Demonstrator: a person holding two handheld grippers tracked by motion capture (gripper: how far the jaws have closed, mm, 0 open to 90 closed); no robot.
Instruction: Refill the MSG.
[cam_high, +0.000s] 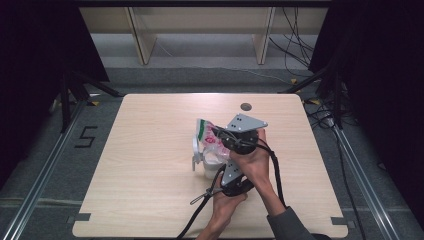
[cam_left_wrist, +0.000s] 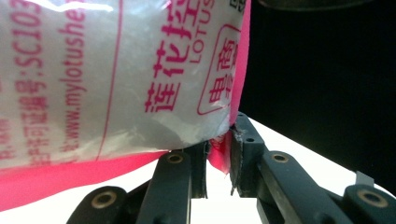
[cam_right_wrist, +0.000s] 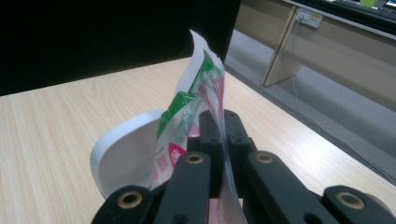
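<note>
Item: translucent plastic packet with pink, red and green print (cam_high: 209, 140), held upright above a white round bowl (cam_high: 212, 165) near the middle of the pale wooden tabletop (cam_high: 145, 165). Left gripper (cam_high: 235, 180), on the near side: jaws nearly together, pinching the packet's pink lower corner (cam_left_wrist: 219, 156). Right gripper (cam_high: 227, 137), on the far side: jaws pressed together on the packet's clear edge (cam_right_wrist: 224, 135)

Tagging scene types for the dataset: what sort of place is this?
Probably a lab data-collection station: a bare wooden table boxed in by black curtains, with floor rails, tripod legs and loose cables around it.
</note>
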